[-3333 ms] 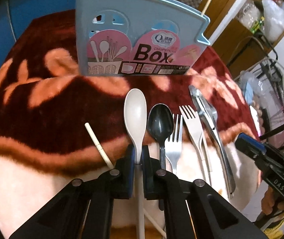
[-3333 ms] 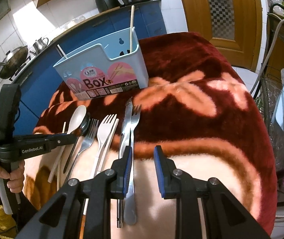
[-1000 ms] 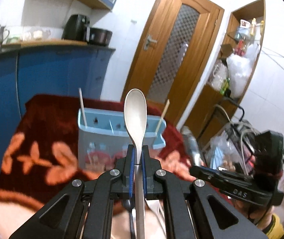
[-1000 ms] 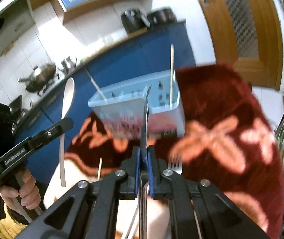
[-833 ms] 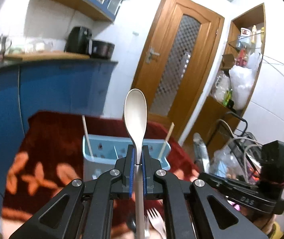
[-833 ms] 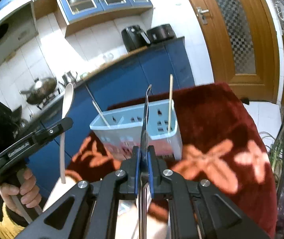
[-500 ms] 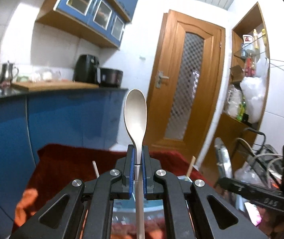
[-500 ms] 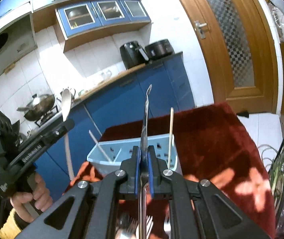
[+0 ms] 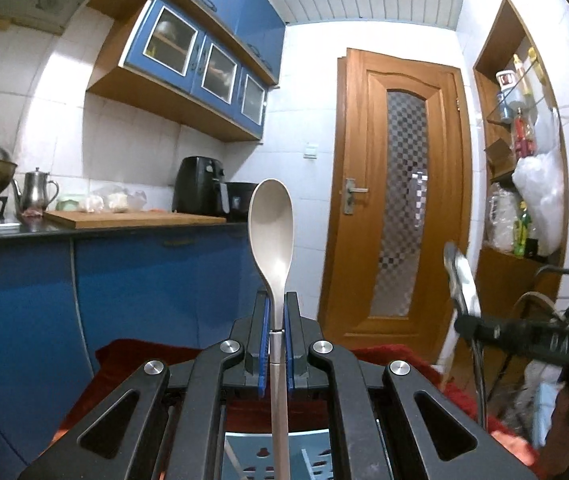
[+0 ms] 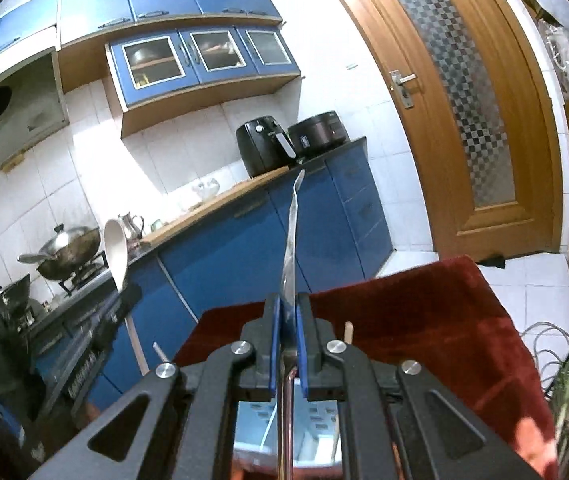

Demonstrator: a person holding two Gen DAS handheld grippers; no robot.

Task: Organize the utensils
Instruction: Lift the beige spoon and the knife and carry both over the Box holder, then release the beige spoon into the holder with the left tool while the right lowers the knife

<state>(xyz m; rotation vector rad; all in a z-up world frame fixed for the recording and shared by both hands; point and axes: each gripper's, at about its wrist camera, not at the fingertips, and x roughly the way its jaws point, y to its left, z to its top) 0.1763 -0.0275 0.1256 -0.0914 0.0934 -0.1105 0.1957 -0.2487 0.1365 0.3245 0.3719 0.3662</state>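
The left gripper point(image 9: 277, 320) is clamped on a spoon point(image 9: 271, 236), its blue pads pressed against the neck just below the bowl. The cream bowl stands upright ahead of the jaws, and the handle runs straight back between the fingers toward the camera. Below and behind the jaws, a pale blue box point(image 9: 260, 454) shows between the gripper's arms, with the spoon handle crossing in front of its perforated wall. Whether the handle tip is inside the box cannot be told. The right gripper point(image 10: 287, 332) is clamped on a knife point(image 10: 291, 232), held edge-on with the blade rising upright beyond the jaws and the handle passing back between the fingers. Beneath these jaws the box point(image 10: 316, 420) appears again, blurred; a chopstick point(image 10: 347, 331) stands just right of the jaws and another stick point(image 10: 160, 350) leans out to the left. A red blanket point(image 10: 424, 320) lies under the box and spreads ahead of both grippers. In the left view the knife point(image 9: 458, 276) and right gripper point(image 9: 464, 322) sit well to the right of the jaws. In the right view the spoon point(image 10: 116, 254) stands well to the left. A blue counter point(image 10: 244, 240) runs beyond.
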